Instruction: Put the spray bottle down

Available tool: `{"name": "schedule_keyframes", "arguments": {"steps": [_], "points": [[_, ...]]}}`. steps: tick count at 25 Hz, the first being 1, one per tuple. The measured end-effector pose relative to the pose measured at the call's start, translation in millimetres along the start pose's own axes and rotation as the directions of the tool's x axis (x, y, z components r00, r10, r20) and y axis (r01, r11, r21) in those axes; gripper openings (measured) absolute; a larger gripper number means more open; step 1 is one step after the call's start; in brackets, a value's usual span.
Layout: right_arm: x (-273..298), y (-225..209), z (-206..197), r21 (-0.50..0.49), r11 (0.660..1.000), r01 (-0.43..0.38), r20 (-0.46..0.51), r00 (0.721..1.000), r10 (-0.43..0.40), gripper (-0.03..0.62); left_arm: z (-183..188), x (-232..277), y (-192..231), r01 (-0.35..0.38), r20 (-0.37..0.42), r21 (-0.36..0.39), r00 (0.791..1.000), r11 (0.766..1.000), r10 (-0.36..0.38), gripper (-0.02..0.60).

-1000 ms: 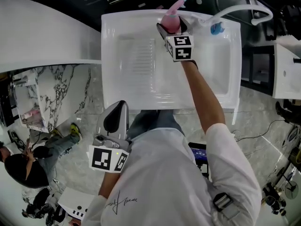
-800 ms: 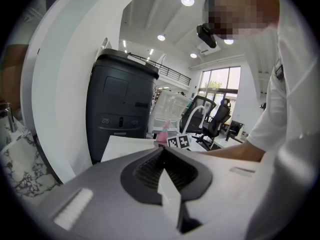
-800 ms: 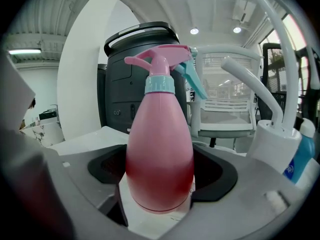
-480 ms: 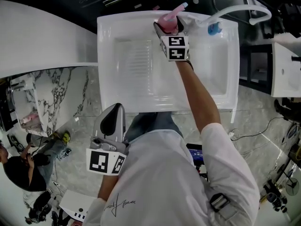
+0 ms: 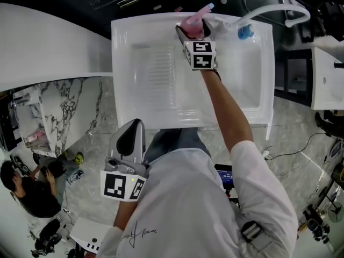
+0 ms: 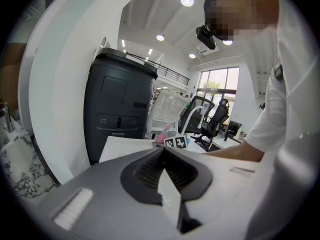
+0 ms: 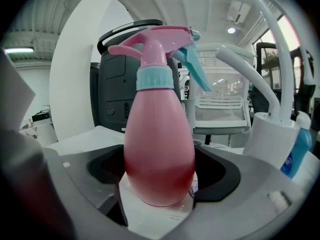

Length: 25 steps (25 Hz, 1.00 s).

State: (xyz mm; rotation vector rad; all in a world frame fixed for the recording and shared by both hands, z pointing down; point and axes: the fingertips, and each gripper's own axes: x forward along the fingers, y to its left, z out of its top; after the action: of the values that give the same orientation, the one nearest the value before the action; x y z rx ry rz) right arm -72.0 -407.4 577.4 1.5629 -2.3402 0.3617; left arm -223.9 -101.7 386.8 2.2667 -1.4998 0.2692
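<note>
Gripping the pink plastic spray bottle (image 7: 159, 109), the right gripper's (image 7: 162, 159) fingers stand wide; released tilted near the white tabletop's (image 5: 140, 90) rim, it may topple. The left gripper's (image 6: 164, 156) fingers are together, empty.

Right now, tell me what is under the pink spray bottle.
The sink's white back ledge lies under the spray bottle, gripped by the right tongs. The bottle's belly covers its base, so contact cannot be seen.
</note>
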Motion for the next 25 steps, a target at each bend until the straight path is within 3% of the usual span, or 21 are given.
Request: {"name": "schedule_keyframes", "arguments": {"steps": [10, 25], "points": [[-6.9, 2.1, -8.2, 0.063, 0.997, -0.041, -0.02, 0.999, 0.042, 0.403, -0.1, 1.0, -5.7, 0.009, 0.003, 0.0, 1.0, 1.0, -0.009, 0.054], [-27.9, 4.8, -3.2, 0.076, 0.995, -0.063, -0.012, 0.998, 0.064, 0.417, 2.9, -0.4, -18.0, 0.028, 0.02, 0.006, 0.999, 1.0, -0.028, 0.053]]}}
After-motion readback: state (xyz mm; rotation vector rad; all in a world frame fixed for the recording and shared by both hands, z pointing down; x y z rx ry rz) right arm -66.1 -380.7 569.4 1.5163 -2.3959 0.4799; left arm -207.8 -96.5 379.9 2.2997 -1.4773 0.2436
